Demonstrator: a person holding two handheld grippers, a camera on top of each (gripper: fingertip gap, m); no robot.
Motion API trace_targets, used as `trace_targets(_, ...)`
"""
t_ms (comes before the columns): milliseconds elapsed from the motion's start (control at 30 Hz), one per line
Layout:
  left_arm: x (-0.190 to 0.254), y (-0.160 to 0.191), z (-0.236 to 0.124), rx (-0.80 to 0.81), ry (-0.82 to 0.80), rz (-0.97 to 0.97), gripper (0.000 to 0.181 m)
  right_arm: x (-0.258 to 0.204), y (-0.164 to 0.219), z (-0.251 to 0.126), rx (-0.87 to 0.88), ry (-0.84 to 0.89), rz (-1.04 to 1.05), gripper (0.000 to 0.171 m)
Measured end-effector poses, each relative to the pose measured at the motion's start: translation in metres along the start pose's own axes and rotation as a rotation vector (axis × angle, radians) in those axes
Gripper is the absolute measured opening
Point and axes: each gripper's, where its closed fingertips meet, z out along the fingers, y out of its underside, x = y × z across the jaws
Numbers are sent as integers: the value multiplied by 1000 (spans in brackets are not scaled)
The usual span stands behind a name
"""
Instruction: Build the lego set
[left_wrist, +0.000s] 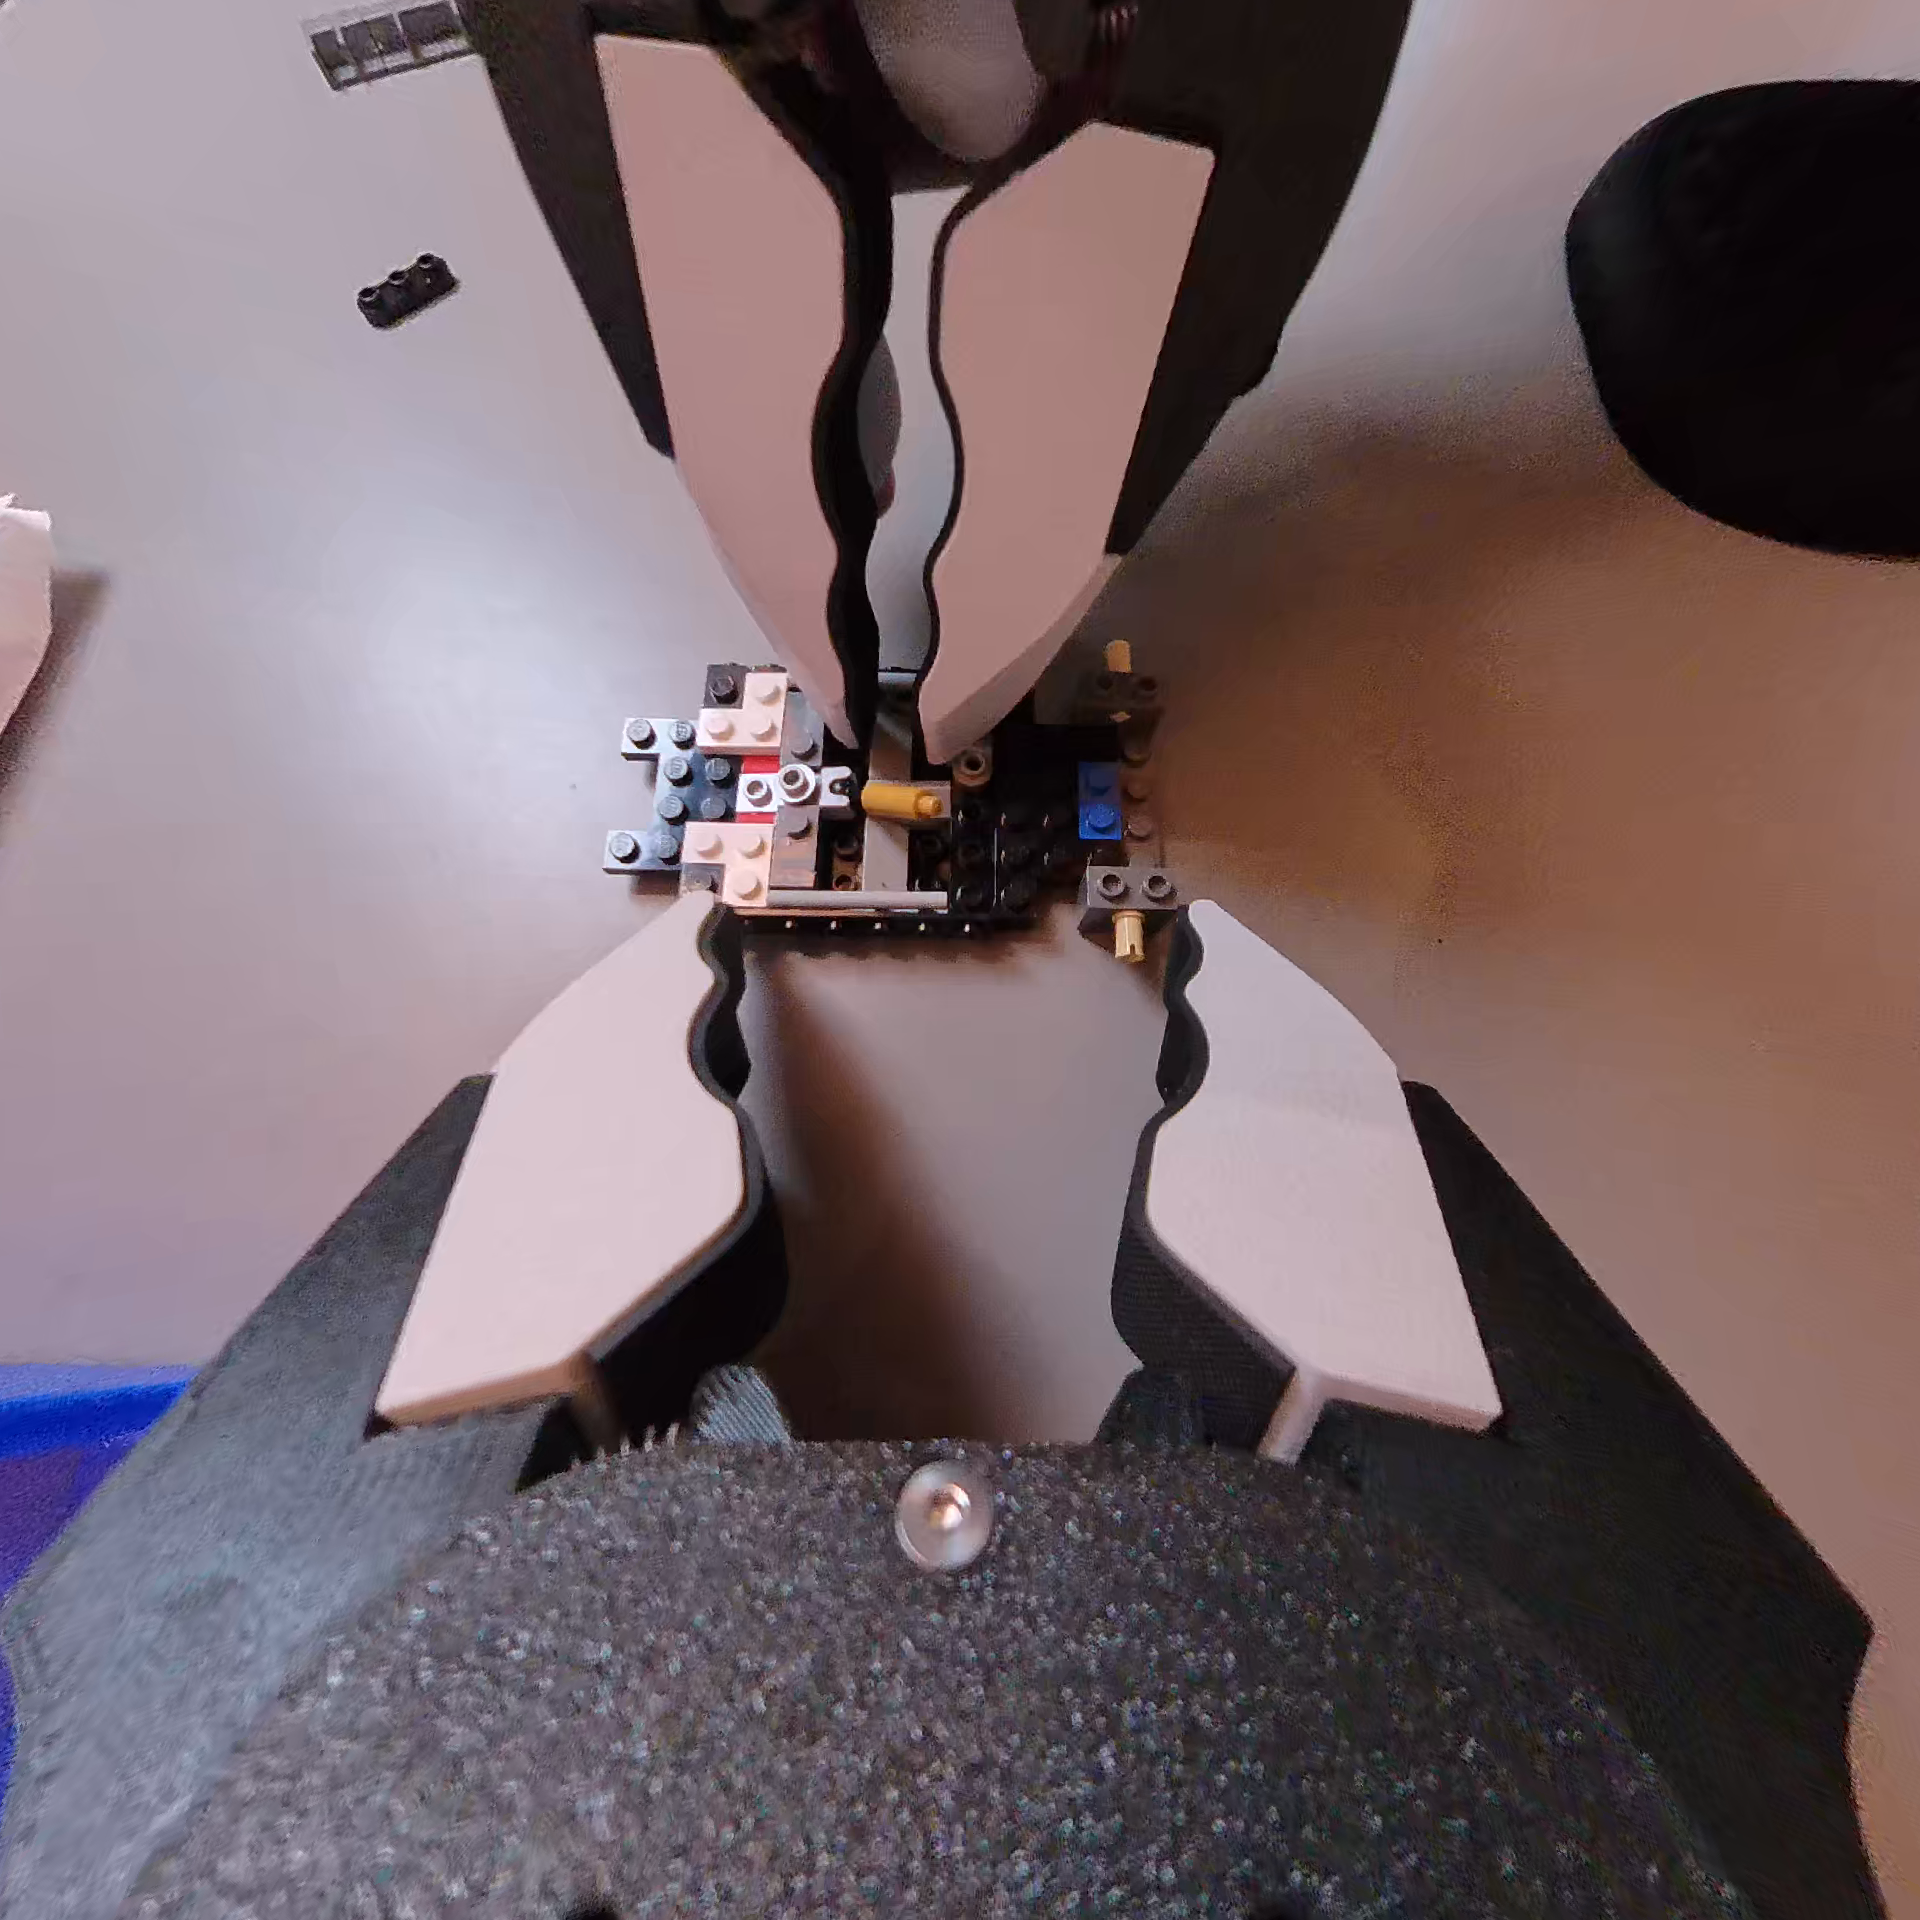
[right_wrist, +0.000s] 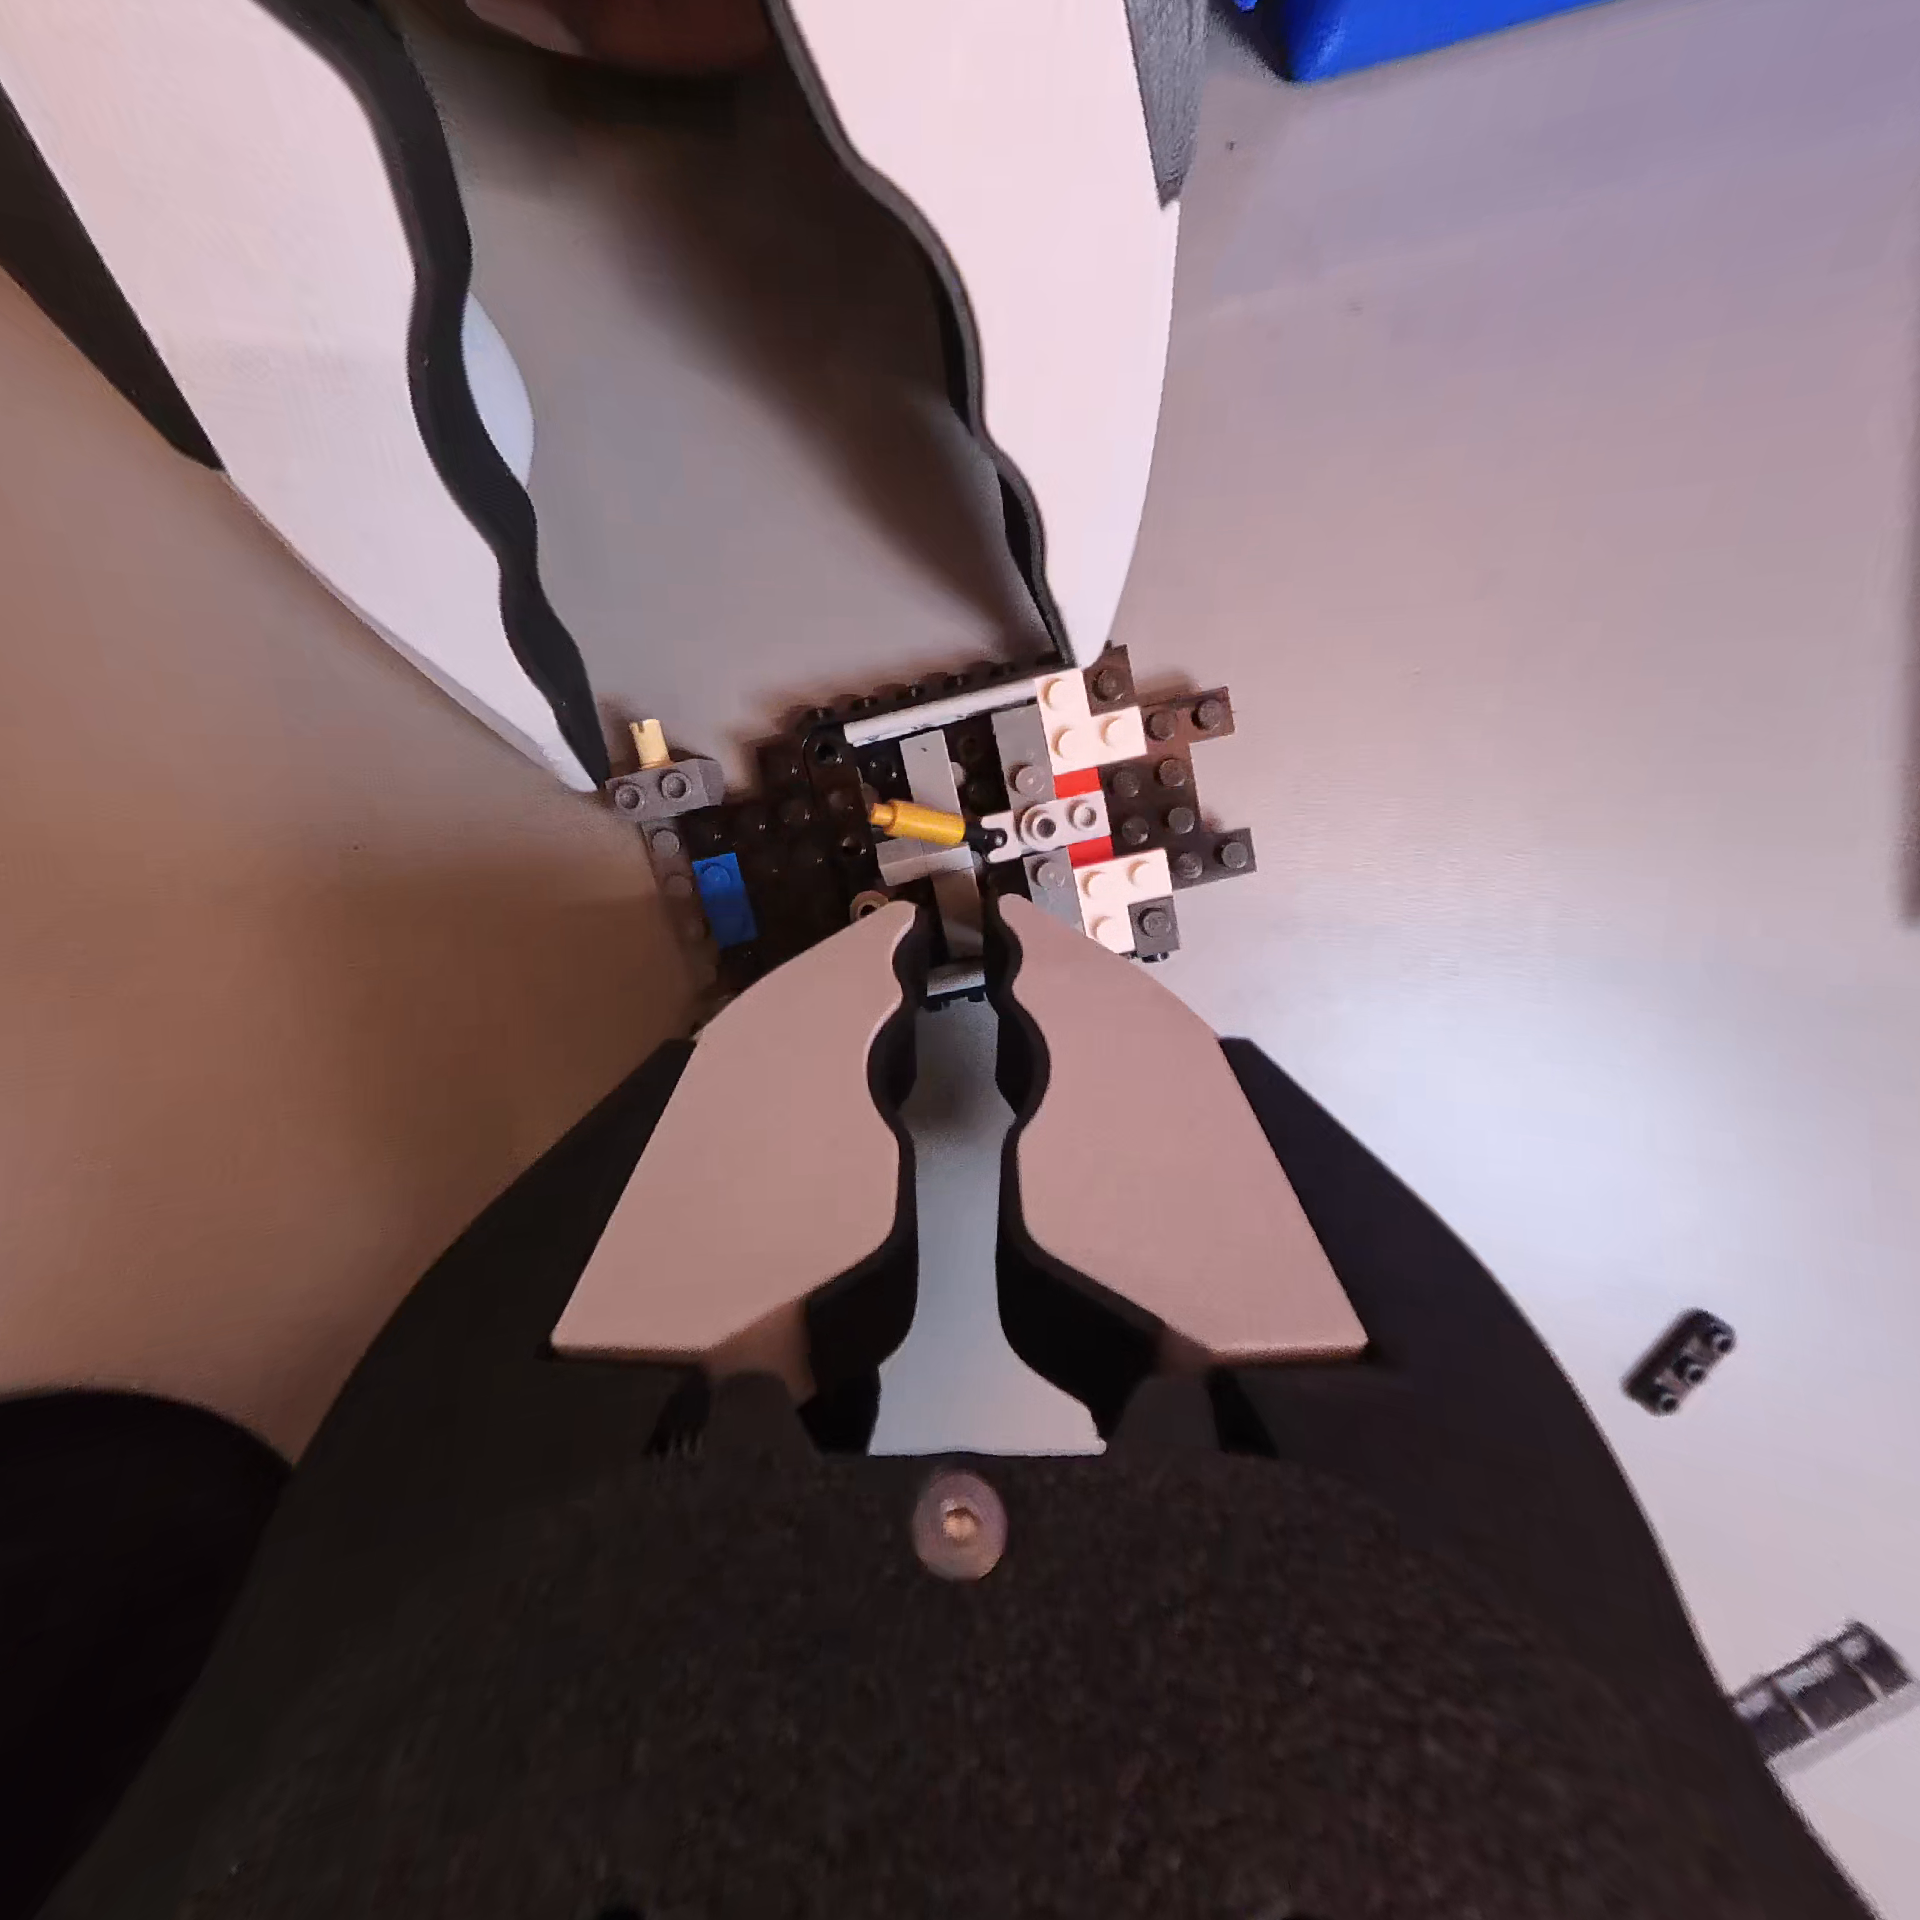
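A small brick model lies on the table, built on black plates with white, grey, red and blue pieces and a yellow peg. My left gripper is open wide, its fingertips at the model's near edge, the right one beside a grey brick with a tan peg. My right gripper reaches in from the opposite side. It is closed to a narrow gap on a grey strip in the model's middle, just behind the yellow peg. It also shows in the left wrist view.
A loose black three-stud brick lies apart on the table and shows in the right wrist view. A strip of dark squares lies farther off. A blue bin and a black sleeve-like shape are at the edges. Left and right tips are no more than a few centimetres apart. My right tips are roughly 15 cm from the loose black three-stud brick. It turns up in the right wrist view as well.
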Motion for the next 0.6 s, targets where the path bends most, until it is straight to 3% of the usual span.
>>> trace_targets(133, -1, 2, 1, -11, -27, 24, 77, 2, 0, 0, -24, -37, -21, 4)
trace_targets(500, 5, 5, -2, -27, -29, 45, 77, -7, -6, -2, 189, 120, -67, 1)
trace_targets(600, 6, 9, -1, -51, -5, 16, 77, -22, -13, -1, 259, 89, -64, 0)
